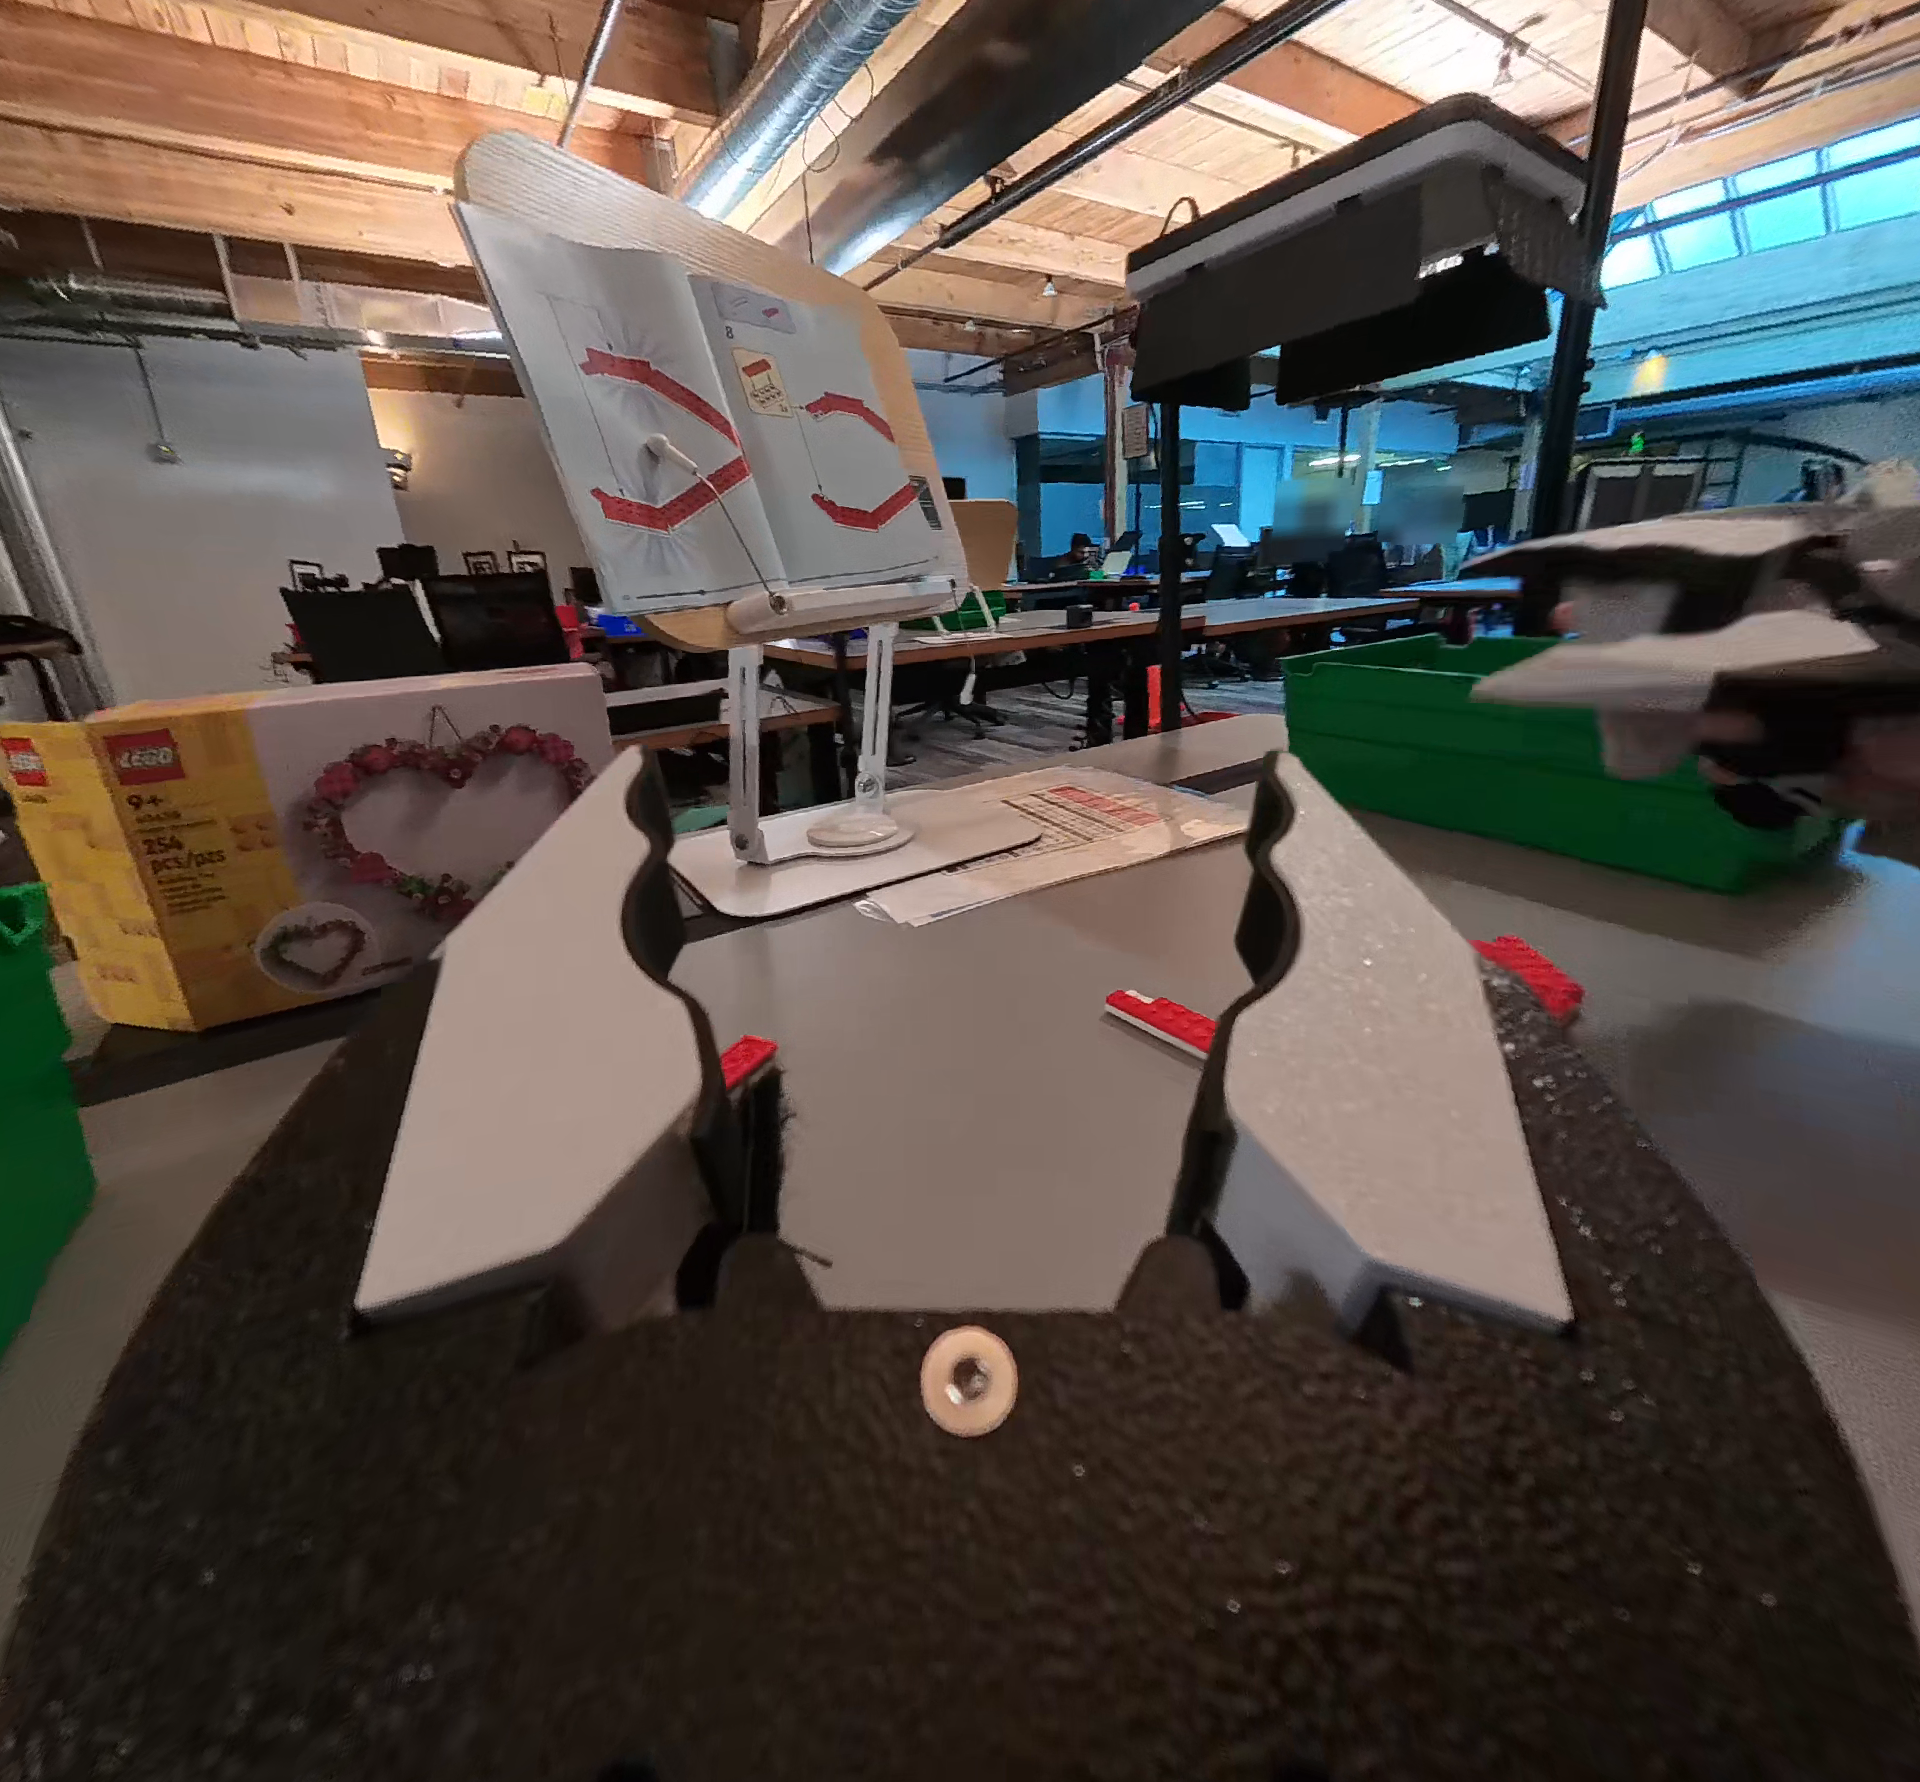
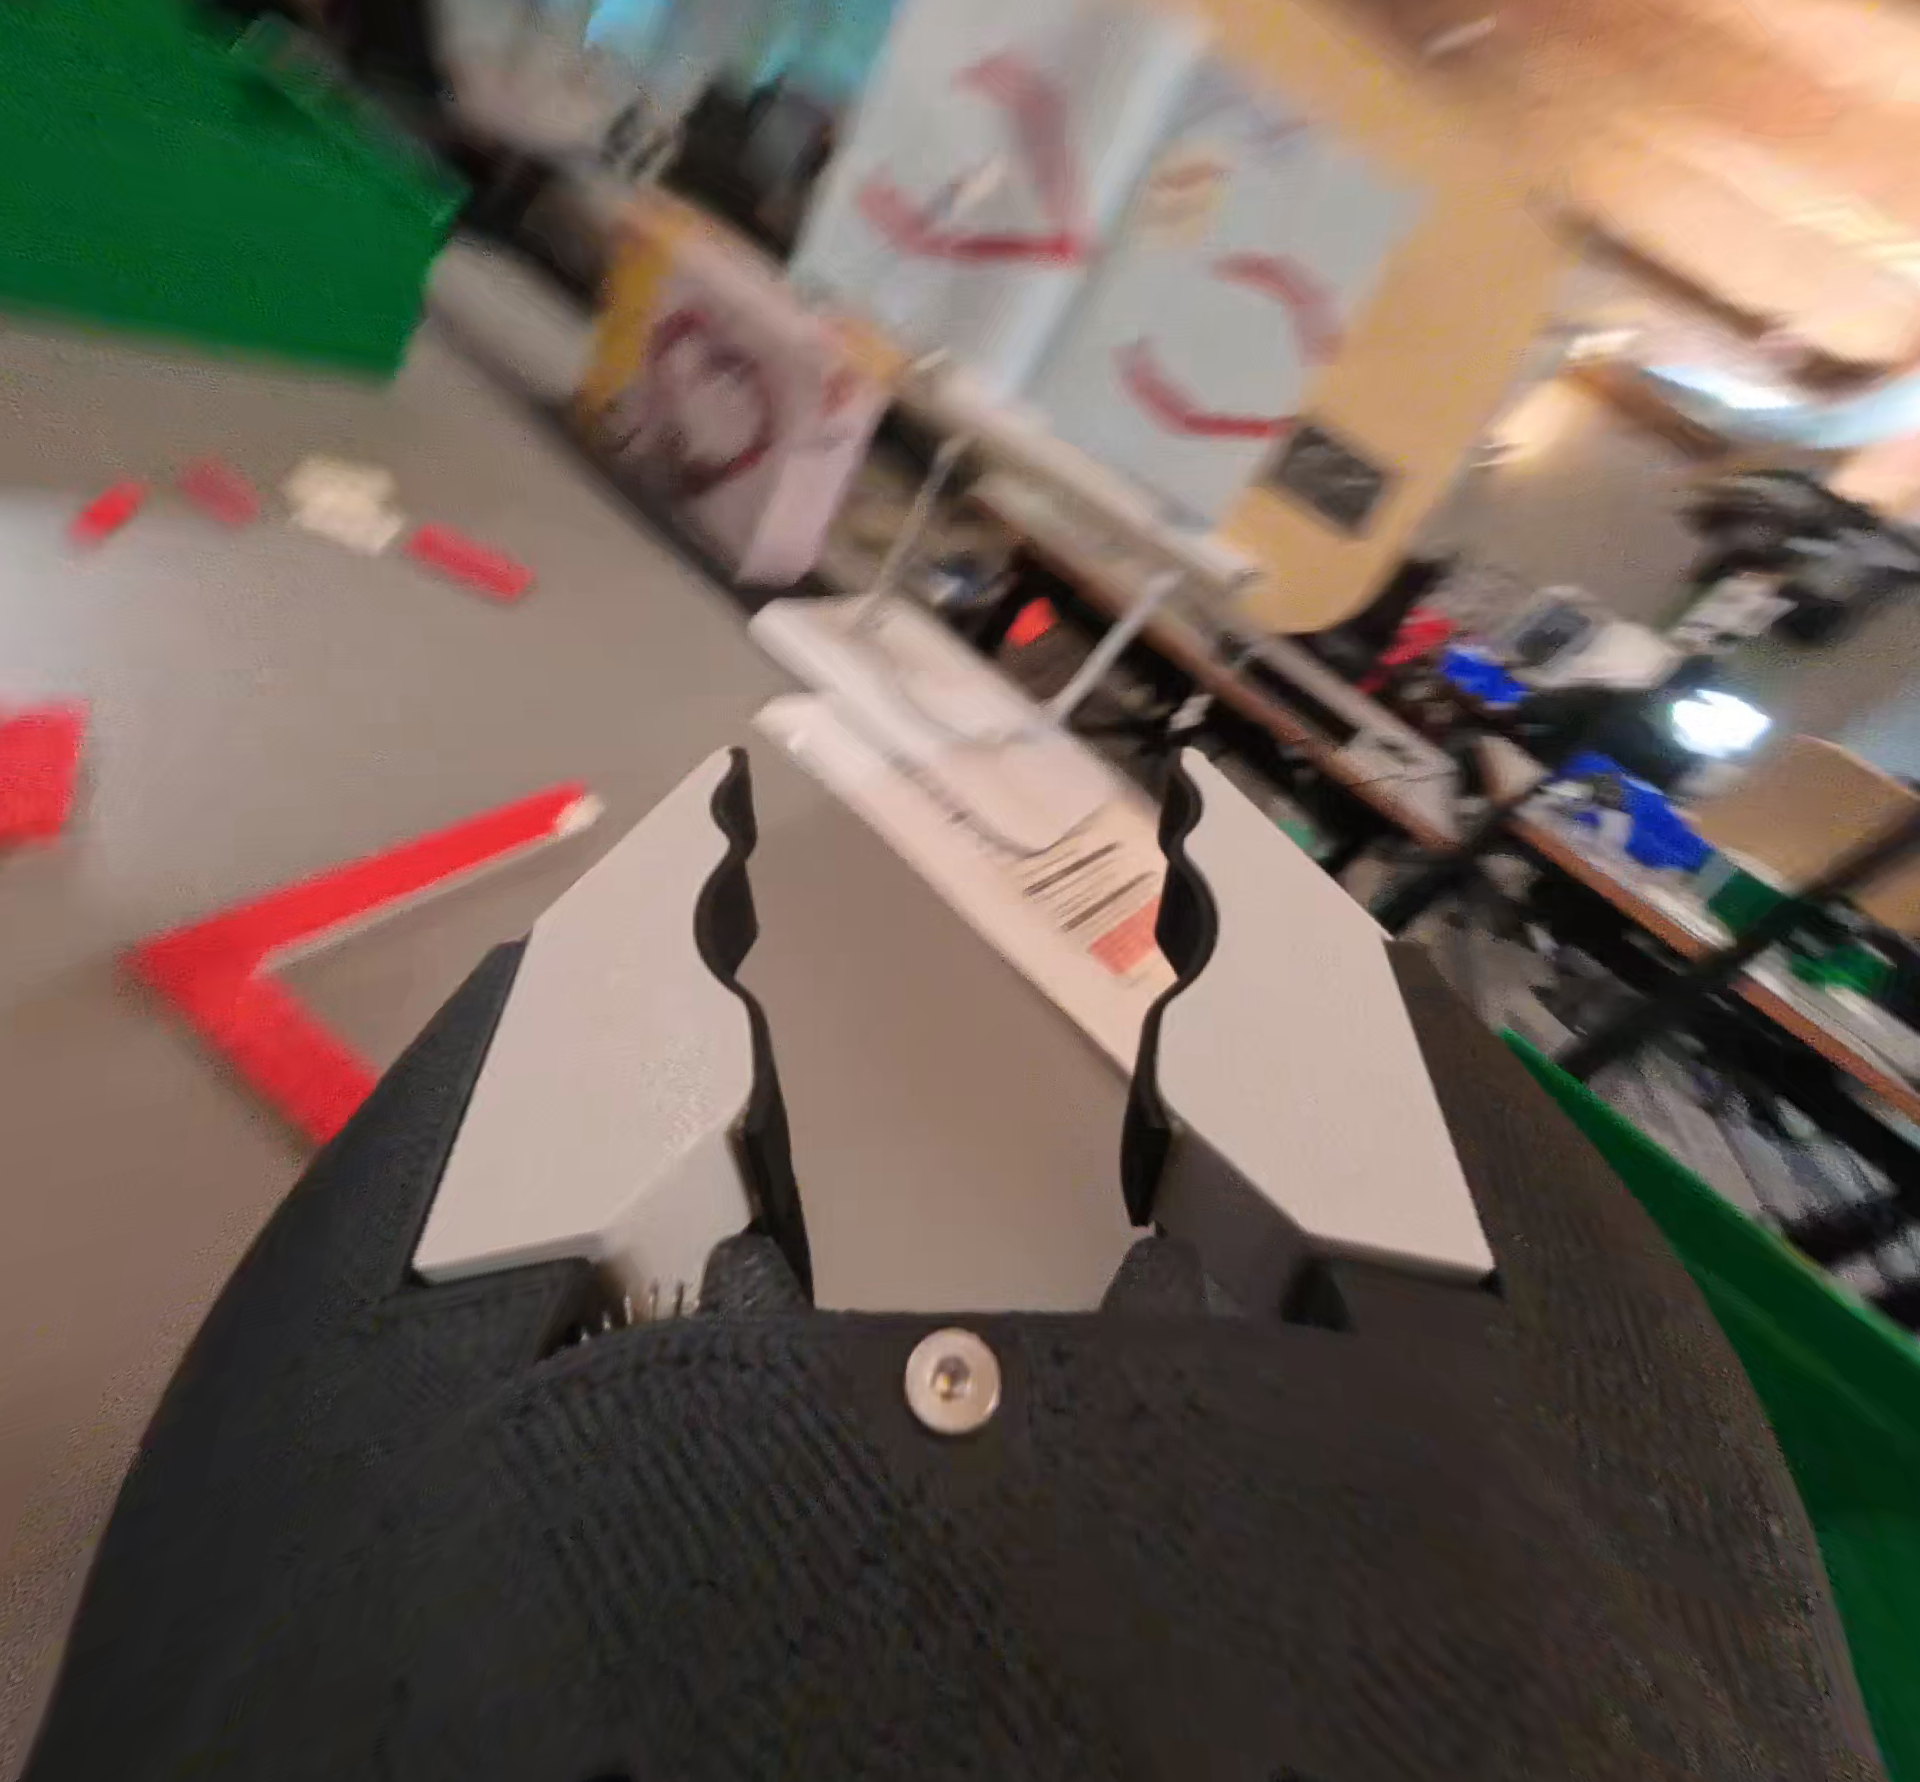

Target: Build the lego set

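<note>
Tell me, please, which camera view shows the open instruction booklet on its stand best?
The left wrist view: the instruction booklet sits sharp and upright on its wooden stand, both pages facing the camera. The right wrist view shows the same booklet tilted and smeared by motion blur.

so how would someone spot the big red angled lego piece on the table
Start at the grey table in the right wrist view and look just left of the right tool. There lies the red V-shaped piece, two long strips meeting at a corner. The other red pieces farther back are short, straight and separate; this one alone is bent and much larger.
</note>
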Available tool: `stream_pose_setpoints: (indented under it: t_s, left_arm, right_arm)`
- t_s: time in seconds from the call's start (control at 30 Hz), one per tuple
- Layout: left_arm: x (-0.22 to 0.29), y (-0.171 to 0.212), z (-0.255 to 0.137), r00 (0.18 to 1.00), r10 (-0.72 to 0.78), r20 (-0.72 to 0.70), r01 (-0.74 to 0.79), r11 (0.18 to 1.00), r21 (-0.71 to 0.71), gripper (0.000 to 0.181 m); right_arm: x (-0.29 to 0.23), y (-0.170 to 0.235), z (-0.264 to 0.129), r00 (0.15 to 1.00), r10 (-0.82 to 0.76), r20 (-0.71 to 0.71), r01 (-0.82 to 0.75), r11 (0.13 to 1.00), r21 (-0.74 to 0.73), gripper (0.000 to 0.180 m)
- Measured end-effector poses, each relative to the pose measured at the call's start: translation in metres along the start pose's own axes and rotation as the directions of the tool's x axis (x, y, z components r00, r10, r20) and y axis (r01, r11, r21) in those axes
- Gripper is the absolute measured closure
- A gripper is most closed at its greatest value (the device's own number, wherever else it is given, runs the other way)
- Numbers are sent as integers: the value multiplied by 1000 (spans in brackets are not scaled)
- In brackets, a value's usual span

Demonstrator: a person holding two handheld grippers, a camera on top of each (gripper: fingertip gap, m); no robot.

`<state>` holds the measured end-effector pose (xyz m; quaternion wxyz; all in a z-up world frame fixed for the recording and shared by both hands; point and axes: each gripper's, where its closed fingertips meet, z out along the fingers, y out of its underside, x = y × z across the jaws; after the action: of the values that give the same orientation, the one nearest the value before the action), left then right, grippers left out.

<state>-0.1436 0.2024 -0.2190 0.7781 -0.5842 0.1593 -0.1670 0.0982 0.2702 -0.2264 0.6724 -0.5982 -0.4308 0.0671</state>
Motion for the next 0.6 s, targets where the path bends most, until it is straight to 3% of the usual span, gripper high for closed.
stream_pose_setpoints:
  t_s: [0.07,0.13,0.2,0.33,0.43,0.5,0.6]
  left_arm:
    - [-3,0,-1,998,51,36,-51,999,10,87]
    - [-5,-2,-4,993,96,69,-98,995,32,100]
    - [-9,-4,-5,990,101,101,-105,994,34,97]
    - [-12,-14,-9,987,82,138,-92,994,64,96]
    - [-9,-18,-11,987,87,133,-99,991,85,101]
    - [-8,-15,-10,985,110,130,-121,990,77,103]
    - [-6,-8,-7,986,118,120,-125,991,54,103]
  right_arm:
    - [18,-5,-15,976,125,-180,-99,985,144,109]
    - [15,0,-22,953,179,-244,-129,970,206,117]
    - [0,2,-20,951,194,-239,-142,966,217,125]
    - [-55,-24,-5,974,225,-32,-211,948,240,133]
    - [-129,-18,20,929,266,257,-278,960,13,135]
    - [-176,3,31,888,243,390,-178,964,-196,137]
    - [-214,8,37,847,204,492,-73,959,-273,144]
